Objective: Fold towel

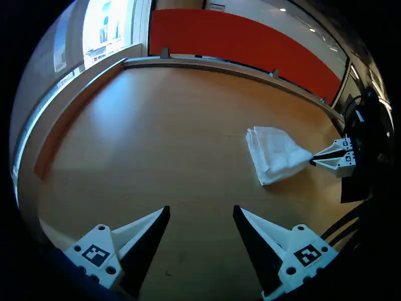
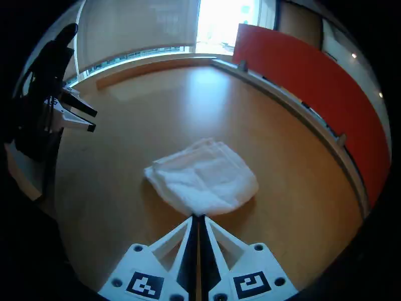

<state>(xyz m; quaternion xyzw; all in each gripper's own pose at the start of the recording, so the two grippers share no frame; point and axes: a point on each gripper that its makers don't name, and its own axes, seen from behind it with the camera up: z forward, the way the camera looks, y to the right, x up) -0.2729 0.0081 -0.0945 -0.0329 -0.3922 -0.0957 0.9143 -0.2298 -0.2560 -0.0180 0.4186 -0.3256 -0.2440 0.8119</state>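
1. Left gripper [image 1: 200, 210]: fingers spread wide and holding nothing, over bare wooden tabletop [image 1: 165, 130]. The towel [image 1: 274, 153] lies well ahead of its fingers and off to the side of its right finger, well apart from both.
2. Towel: white, folded into a compact layered pad that lies flat on the tabletop. It sits directly ahead of the fingertips of the right gripper [image 2: 198, 218], with its near corner drawn to a point between them.
3. Right gripper: fingers pressed together, apparently pinching that 1 near corner. How many layers they have caught cannot be told.
4. Hazard 1, unfolding: if the pinch holds only the top layer, lifting or pulling back would probably peel the pad open and undo the folds already made.
5. Hazard 2, sliding: nothing anchors the edge farthest from the right fingers. The wood looks smooth, so a drag on 1 corner could tow the whole pad along instead of turning it over.
6. Hazard 3, skew: raising the pad by 1 corner lets the rest hang and twist, so any further fold could land crooked unless the 2 spread fingers come in to take a 2nd corner.
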